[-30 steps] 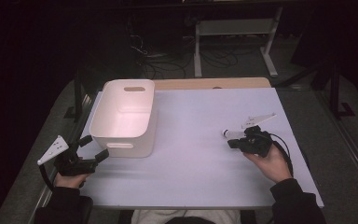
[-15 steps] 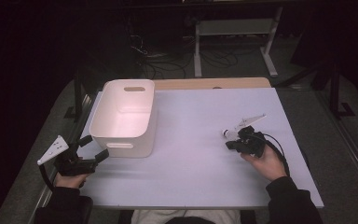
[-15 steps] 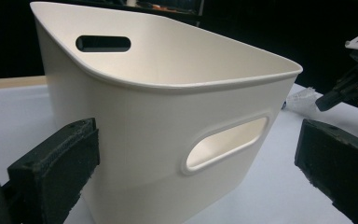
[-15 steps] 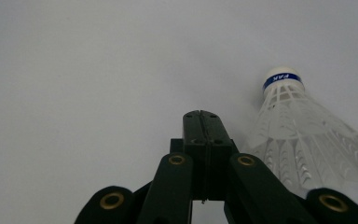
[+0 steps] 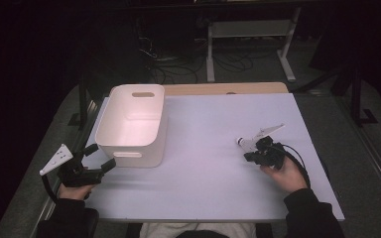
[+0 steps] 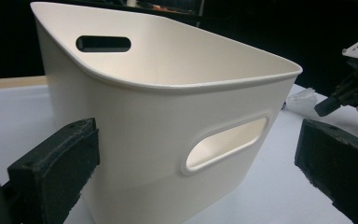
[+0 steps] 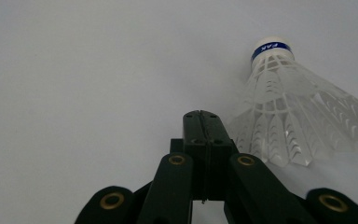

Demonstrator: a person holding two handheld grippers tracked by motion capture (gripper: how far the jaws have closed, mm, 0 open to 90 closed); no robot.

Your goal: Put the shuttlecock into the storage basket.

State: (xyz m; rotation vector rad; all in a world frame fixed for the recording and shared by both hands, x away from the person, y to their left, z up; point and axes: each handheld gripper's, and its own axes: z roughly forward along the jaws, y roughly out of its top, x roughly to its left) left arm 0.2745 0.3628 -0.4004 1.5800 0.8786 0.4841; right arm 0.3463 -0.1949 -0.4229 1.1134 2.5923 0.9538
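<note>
A white plastic shuttlecock point(image 7: 289, 116) with a blue band on its cork lies on its side on the white table point(image 5: 203, 148), just right of my right gripper point(image 7: 203, 119). That gripper's jaws are shut together with nothing between them. In the high view the shuttlecock point(image 5: 242, 143) lies at the table's right, touching or just beyond the right gripper point(image 5: 250, 156). My left gripper point(image 5: 100, 156) stands open at the near corner of a white handled bin point(image 5: 134, 124). The bin's near wall point(image 6: 168, 121) fills the space ahead of the left gripper point(image 6: 196, 154).
The bin is empty inside. A wooden strip point(image 5: 223, 88) borders the table's far edge, with metal frame legs point(image 5: 287, 49) and cables on the dark floor beyond. The right gripper point(image 6: 349, 88) shows far off in the left gripper view.
The right hand has shifted slightly toward the near left, beside the shuttlecock, which has stayed where it lay. The left hand and the bin have not moved.
</note>
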